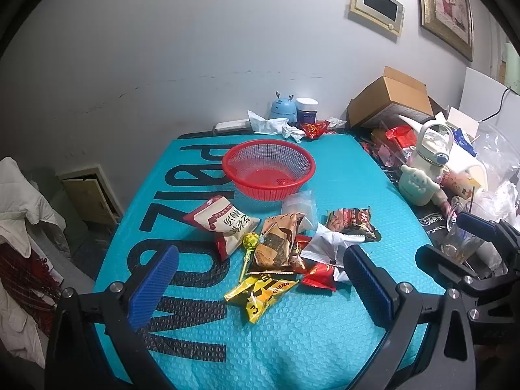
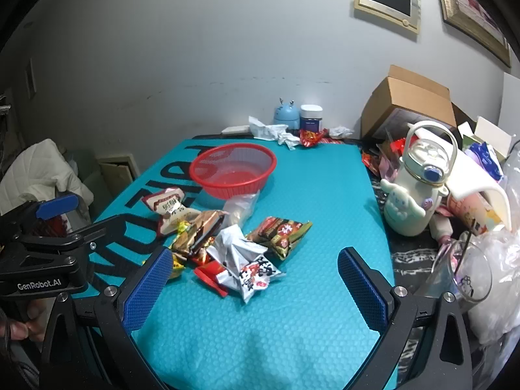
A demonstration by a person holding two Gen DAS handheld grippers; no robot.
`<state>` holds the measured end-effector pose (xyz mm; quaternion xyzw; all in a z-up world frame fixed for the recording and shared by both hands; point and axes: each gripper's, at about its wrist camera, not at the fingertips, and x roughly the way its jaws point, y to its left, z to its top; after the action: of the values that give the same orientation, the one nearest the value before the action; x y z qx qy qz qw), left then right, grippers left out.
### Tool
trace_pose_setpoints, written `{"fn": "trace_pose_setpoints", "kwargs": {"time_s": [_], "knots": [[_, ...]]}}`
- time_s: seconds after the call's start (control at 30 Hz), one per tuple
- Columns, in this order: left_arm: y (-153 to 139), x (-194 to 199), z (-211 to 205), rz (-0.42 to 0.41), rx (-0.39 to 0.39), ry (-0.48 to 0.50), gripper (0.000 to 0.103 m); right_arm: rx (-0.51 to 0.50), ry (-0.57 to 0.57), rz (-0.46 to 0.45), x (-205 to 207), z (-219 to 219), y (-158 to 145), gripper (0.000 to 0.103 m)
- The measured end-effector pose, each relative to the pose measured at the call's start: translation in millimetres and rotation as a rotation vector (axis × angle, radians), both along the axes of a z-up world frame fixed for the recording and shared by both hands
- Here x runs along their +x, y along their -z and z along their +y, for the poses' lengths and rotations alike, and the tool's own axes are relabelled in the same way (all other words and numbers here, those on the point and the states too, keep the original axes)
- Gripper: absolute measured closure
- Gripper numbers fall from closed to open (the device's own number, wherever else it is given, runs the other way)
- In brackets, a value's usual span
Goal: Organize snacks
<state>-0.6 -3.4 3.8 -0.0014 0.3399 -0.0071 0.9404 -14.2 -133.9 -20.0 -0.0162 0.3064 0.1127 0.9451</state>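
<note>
Left wrist view first: we see the teal bubble mat (image 1: 292,325) covering the table, and on it, toward the far end, the red mesh basket (image 1: 269,169), which looks empty apart from one small scrap at its bottom. Just in front of the basket lies the snack pile (image 1: 286,243), loose packets overlapping one another.

Our left gripper (image 1: 260,289) hangs above the near edge of the pile with its blue pads spread wide and nothing between them. Our right gripper (image 2: 256,295) is likewise wide apart and empty, off to the right of the heap.

We judge these packets light, crinkly and a bit slick, soft enough to crush. The red-and-white pouch (image 1: 224,224) puffs up and should be taken by a sealed end. The yellow foil packet (image 1: 260,295) lies nearest and flat; its crimped corner offers a hold. The lollipop (image 1: 248,250) is smallest; we would pinch its stick.
</note>
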Motion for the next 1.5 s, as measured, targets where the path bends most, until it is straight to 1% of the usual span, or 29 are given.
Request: {"fn": "trace_pose_setpoints", "kwargs": {"time_s": [0.87,1.5], "knots": [[-1.8,-0.3,-1.1,-0.002,-0.003,-0.001,0.000,0.003,-0.007,0.000,2.1,0.8,-0.6,0.000],[-8.0,-4.1,-0.7,-0.015,-0.011,0.006,0.000,0.005,-0.017,-0.022,-5.2,1.4,-4.9,0.000]]}}
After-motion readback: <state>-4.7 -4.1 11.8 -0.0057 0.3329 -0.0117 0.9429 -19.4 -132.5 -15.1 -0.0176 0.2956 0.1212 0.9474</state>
